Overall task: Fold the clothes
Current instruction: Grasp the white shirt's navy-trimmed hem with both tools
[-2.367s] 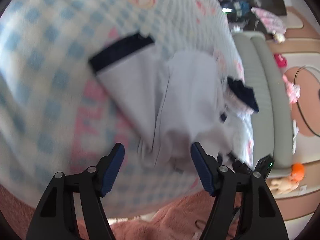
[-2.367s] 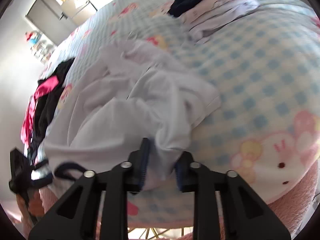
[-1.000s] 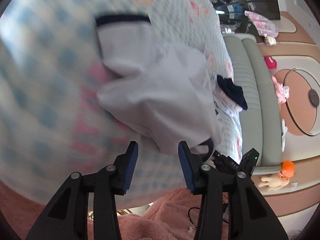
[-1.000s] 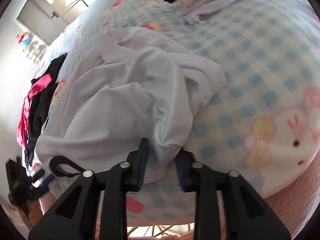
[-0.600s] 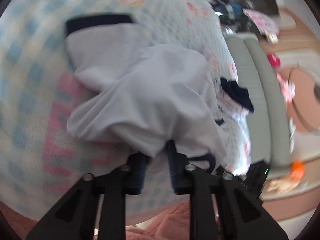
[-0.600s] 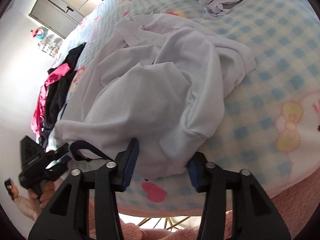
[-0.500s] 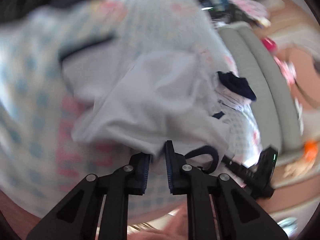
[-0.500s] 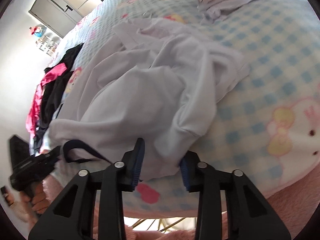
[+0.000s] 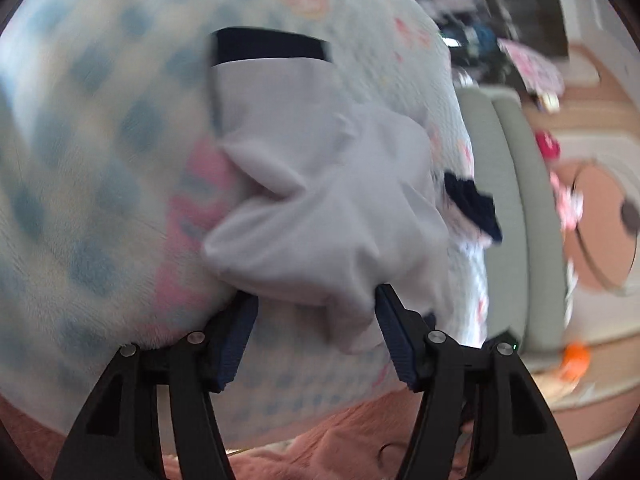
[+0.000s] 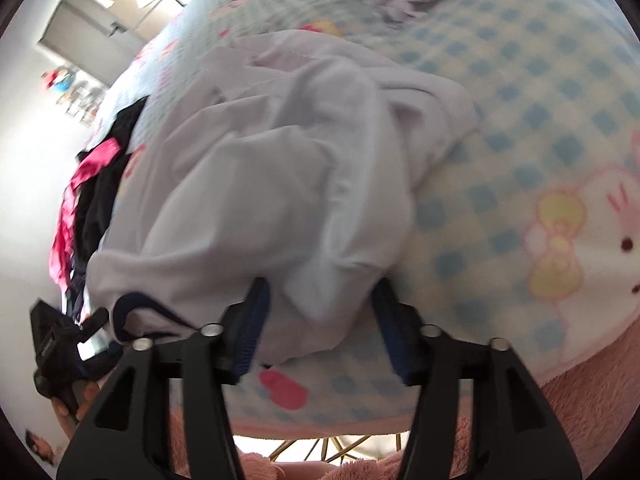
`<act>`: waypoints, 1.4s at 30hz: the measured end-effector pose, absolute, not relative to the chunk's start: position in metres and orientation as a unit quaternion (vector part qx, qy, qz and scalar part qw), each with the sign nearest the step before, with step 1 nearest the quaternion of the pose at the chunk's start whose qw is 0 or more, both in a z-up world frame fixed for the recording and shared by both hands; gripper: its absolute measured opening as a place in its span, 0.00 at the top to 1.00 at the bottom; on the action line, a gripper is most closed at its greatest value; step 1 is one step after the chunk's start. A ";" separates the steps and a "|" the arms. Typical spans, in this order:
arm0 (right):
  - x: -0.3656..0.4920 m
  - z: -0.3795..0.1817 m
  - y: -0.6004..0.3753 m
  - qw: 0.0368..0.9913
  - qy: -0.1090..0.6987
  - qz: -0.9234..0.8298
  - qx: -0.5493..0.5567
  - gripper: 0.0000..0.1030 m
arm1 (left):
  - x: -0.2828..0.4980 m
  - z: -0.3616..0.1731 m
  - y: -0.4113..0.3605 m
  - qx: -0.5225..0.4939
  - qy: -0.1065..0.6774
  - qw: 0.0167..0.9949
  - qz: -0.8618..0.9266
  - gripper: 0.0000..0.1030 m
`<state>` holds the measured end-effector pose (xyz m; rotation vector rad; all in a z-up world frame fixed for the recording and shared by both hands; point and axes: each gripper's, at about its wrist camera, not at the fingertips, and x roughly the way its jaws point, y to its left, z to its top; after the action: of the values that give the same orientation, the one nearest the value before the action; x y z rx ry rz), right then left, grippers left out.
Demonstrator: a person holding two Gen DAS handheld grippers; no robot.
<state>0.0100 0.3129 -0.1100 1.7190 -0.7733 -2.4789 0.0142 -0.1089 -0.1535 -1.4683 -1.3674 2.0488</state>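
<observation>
On checked blanket (image 10: 560, 92) white shirt (image 10: 280, 184) – soft, light, floppy. Left gripper (image 9: 316, 332), right gripper (image 10: 320, 328) both opening, hem loose between – regrip at hem corners.

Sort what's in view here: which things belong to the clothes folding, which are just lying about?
Job: white garment; left gripper and right gripper, both opening astride its near edge.

Lying about: checked blanket; dark and pink clothes pile; navy item.
</observation>
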 end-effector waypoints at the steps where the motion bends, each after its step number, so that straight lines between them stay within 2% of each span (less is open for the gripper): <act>1: 0.011 -0.110 0.315 0.011 -0.253 -0.797 0.548 0.45 | 0.015 -0.154 -0.110 -0.496 -0.483 0.136 0.708 0.39; 4: 0.009 -0.113 0.318 0.020 -0.270 -0.800 0.536 0.46 | 0.013 -0.150 -0.107 -0.472 -0.495 0.150 0.714 0.43; 5: 0.006 -0.114 0.318 0.031 -0.278 -0.795 0.538 0.51 | 0.012 -0.149 -0.106 -0.468 -0.502 0.160 0.710 0.57; 6: 0.004 -0.114 0.318 0.047 -0.288 -0.790 0.539 0.82 | 0.011 -0.147 -0.104 -0.463 -0.508 0.168 0.706 0.69; 7: 0.003 -0.108 0.316 0.061 -0.292 -0.793 0.532 0.89 | 0.013 -0.142 -0.103 -0.459 -0.507 0.172 0.709 0.72; 9: 0.005 -0.093 0.313 0.077 -0.284 -0.806 0.513 0.89 | 0.019 -0.128 -0.101 -0.443 -0.492 0.175 0.729 0.86; 13: 0.009 -0.078 0.311 0.082 -0.268 -0.816 0.506 0.92 | 0.032 -0.110 -0.114 -0.416 -0.503 0.174 0.738 0.89; 15: 0.011 -0.076 0.311 0.083 -0.261 -0.810 0.519 0.92 | 0.032 -0.107 -0.121 -0.425 -0.478 0.166 0.750 0.89; 17: 0.014 -0.075 0.308 0.078 -0.246 -0.809 0.529 0.92 | 0.034 -0.113 -0.130 -0.440 -0.468 0.165 0.748 0.89; 19: 0.017 -0.078 0.305 0.080 -0.242 -0.806 0.534 0.89 | 0.033 -0.126 -0.132 -0.449 -0.492 0.184 0.722 0.90; 20: 0.017 -0.083 0.305 0.082 -0.246 -0.802 0.538 0.87 | 0.032 -0.130 -0.130 -0.454 -0.494 0.183 0.718 0.86; 21: 0.016 -0.088 0.305 0.078 -0.253 -0.798 0.541 0.76 | 0.030 -0.134 -0.125 -0.466 -0.484 0.179 0.719 0.72; 22: 0.015 -0.092 0.305 0.076 -0.259 -0.796 0.542 0.70 | 0.027 -0.138 -0.121 -0.477 -0.474 0.176 0.719 0.58; 23: 0.012 -0.095 0.304 0.075 -0.259 -0.796 0.542 0.70 | 0.024 -0.142 -0.117 -0.486 -0.465 0.174 0.719 0.42; 27: 0.000 -0.096 0.292 0.057 -0.225 -0.804 0.547 0.70 | 0.010 -0.146 -0.103 -0.476 -0.481 0.201 0.708 0.42; 29: -0.006 -0.097 0.288 0.047 -0.205 -0.811 0.545 0.63 | 0.001 -0.145 -0.097 -0.471 -0.481 0.200 0.711 0.42; 30: -0.009 -0.098 0.287 0.043 -0.197 -0.813 0.546 0.58 | -0.003 -0.145 -0.094 -0.477 -0.474 0.193 0.715 0.43; 31: -0.013 -0.102 0.286 0.046 -0.193 -0.811 0.550 0.58 | -0.008 -0.145 -0.091 -0.481 -0.467 0.187 0.718 0.46; 32: -0.016 -0.107 0.284 0.053 -0.190 -0.807 0.557 0.63 | -0.010 -0.144 -0.087 -0.485 -0.457 0.181 0.723 0.67; 33: -0.018 -0.109 0.282 0.063 -0.181 -0.804 0.563 0.88 | -0.011 -0.142 -0.083 -0.491 -0.445 0.173 0.729 0.84; 34: -0.019 -0.107 0.280 0.068 -0.170 -0.806 0.563 0.93 | -0.011 -0.137 -0.081 -0.497 -0.424 0.160 0.740 0.84; 36: -0.013 -0.096 0.278 0.080 -0.158 -0.816 0.550 0.94 | -0.005 -0.123 -0.077 -0.491 -0.391 0.157 0.763 0.88; 39: -0.005 -0.085 0.282 0.100 -0.172 -0.818 0.540 0.95 | 0.004 -0.105 -0.085 -0.464 -0.403 0.181 0.768 0.88; 41: -0.005 -0.090 0.286 0.108 -0.186 -0.811 0.544 0.92 | 0.003 -0.106 -0.092 -0.457 -0.421 0.203 0.757 0.88; 42: -0.008 -0.098 0.288 0.106 -0.194 -0.805 0.551 0.84 | -0.003 -0.113 -0.096 -0.463 -0.434 0.202 0.746 0.85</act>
<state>-0.0082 0.2881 -0.0977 1.6224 -0.5717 -2.3708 -0.0026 -0.0958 -0.1125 -1.2918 -1.2122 2.0822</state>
